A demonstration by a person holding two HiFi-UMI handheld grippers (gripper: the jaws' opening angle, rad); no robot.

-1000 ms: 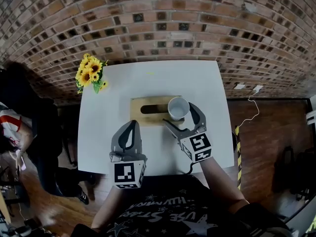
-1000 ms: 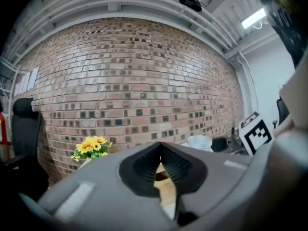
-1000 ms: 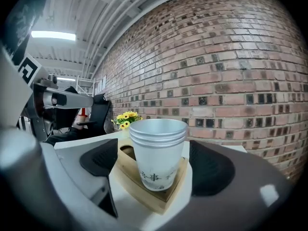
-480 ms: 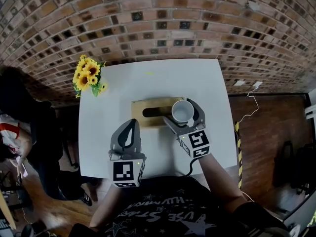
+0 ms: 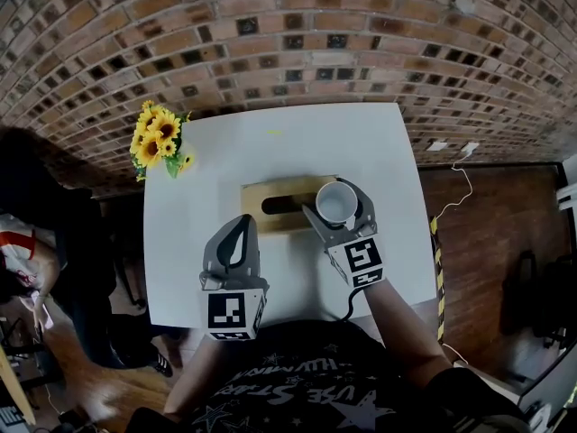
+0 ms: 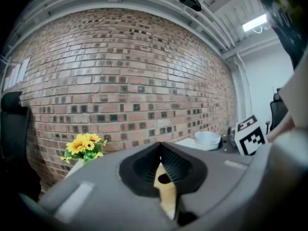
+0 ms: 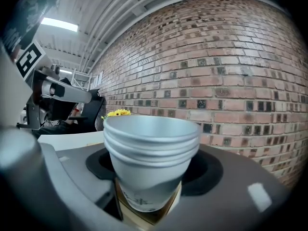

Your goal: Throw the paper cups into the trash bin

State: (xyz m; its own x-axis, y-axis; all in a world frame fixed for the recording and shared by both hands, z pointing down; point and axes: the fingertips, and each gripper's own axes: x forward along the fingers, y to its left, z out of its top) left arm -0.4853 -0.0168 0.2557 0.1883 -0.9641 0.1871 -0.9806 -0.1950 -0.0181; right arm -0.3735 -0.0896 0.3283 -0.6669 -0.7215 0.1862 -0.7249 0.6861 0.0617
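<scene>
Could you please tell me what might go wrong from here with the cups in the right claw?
The right claw has just been closing on the stacked paper cups, which stand between its jaws. It grips low on the stack, so the upper cups could slip apart or tip when lifted. The slot in the wooden bin lid looks narrower than the rims, so the stack may catch there.
</scene>
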